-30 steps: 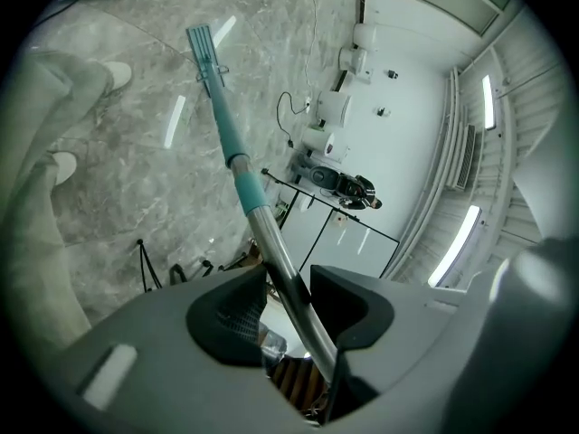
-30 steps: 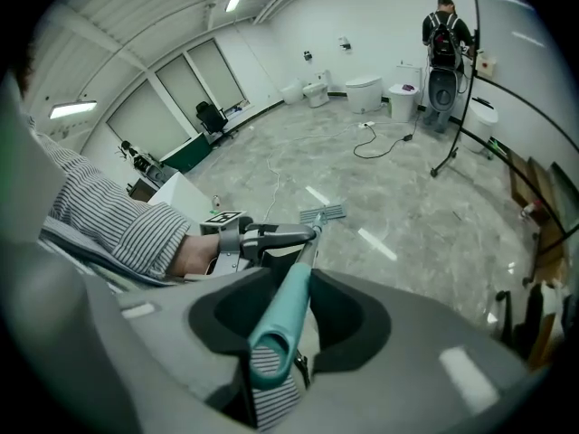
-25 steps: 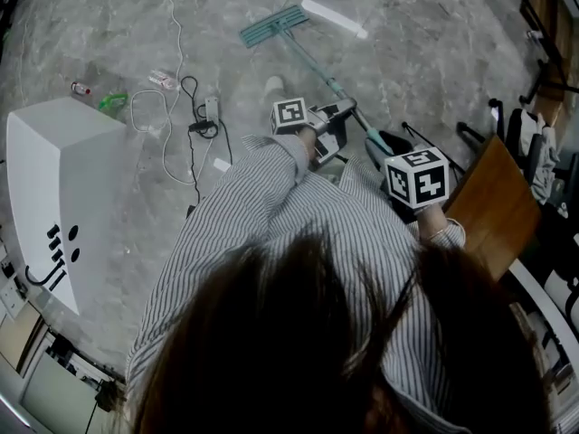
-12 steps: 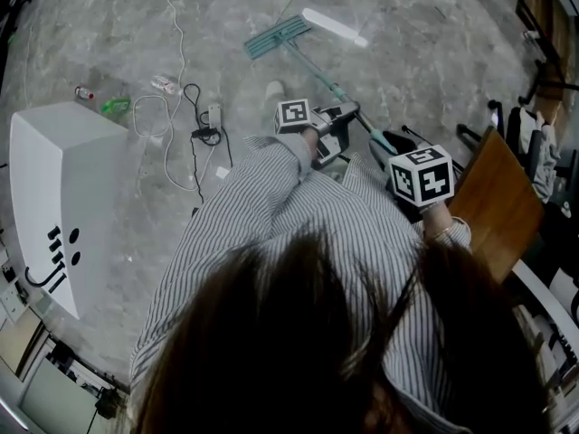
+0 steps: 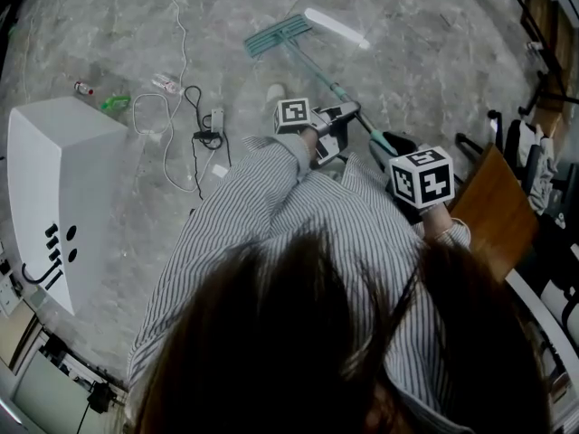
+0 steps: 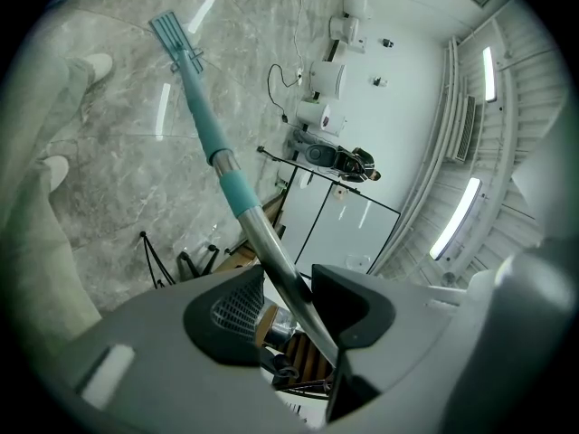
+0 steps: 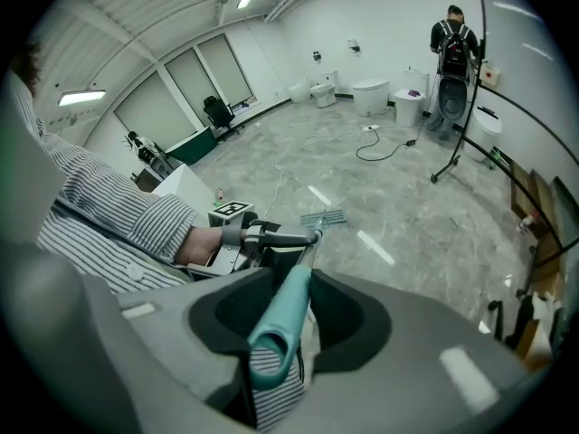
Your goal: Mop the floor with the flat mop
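The flat mop has a teal head (image 5: 276, 35) lying on the grey marble floor ahead of me, and its pole (image 5: 330, 87) slants back toward my body. My left gripper (image 5: 346, 113) is shut on the pole's metal section (image 6: 271, 253), below the teal sleeve (image 6: 217, 147). In the left gripper view the mop head (image 6: 172, 33) lies far off at the upper left. My right gripper (image 5: 395, 150) is shut on the teal grip end (image 7: 282, 319) of the pole. Its marker cube (image 5: 421, 176) hides the jaws in the head view. The right gripper view shows the left gripper (image 7: 264, 237) further down the pole.
A white cabinet (image 5: 59, 174) stands at the left, with cables (image 5: 176, 129), a power strip (image 5: 215, 116) and small bottles (image 5: 113, 103) on the floor beside it. A wooden board (image 5: 493, 208) and stands crowd the right. A person (image 7: 452, 43) stands far off near toilets (image 7: 373, 93).
Hardly anything. The mop head sits slightly lower and further right in the head view, and both grippers keep their hold on the pole.
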`<state>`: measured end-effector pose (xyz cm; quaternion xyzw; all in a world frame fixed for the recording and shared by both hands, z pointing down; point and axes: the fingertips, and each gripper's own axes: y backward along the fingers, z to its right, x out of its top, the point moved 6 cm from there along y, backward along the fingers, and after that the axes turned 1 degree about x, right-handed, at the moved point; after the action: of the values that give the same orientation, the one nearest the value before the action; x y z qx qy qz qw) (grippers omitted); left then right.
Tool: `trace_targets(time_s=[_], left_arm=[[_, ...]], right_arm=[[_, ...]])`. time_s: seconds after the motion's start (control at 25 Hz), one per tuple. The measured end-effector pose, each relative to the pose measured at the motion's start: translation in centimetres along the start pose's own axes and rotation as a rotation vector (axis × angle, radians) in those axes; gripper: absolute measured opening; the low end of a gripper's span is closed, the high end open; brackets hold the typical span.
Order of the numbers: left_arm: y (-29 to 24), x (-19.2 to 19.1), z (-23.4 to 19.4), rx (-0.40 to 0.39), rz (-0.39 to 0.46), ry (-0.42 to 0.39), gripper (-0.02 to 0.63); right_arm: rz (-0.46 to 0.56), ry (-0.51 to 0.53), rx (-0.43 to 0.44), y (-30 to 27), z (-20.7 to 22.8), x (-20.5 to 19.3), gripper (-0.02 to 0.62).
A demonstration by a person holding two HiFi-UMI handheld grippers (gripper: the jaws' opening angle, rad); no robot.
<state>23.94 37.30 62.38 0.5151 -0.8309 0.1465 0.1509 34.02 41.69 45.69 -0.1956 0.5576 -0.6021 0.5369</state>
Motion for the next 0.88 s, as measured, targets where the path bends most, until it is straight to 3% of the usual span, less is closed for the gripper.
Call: trace_targets(time_s=[0.28, 0.52, 0.68, 0.88], left_arm=[[1.2, 5.7, 2.4, 0.007, 0.041, 0.020, 0.155], [3.6, 13.2, 6.2, 0.024, 0.027, -0.009, 0.158], [4.8, 18.5, 9.1, 0.021, -0.001, -0.018, 0.165], [6.4, 25.3, 10.6, 0.011, 0.051, -0.032, 0.167]], right_arm=[[-0.015, 0.048, 0.017, -2.7, -0.7, 6.0, 0.144], [-0.019, 0.048, 0.016, -6.0, -2.6, 13.9, 0.147], [0.021, -0.007, 0.019, -8.2, -3.6, 19.4, 0.146], [0.011, 0.017, 0.007, -11.7, -4.7, 25.4, 0.146]])
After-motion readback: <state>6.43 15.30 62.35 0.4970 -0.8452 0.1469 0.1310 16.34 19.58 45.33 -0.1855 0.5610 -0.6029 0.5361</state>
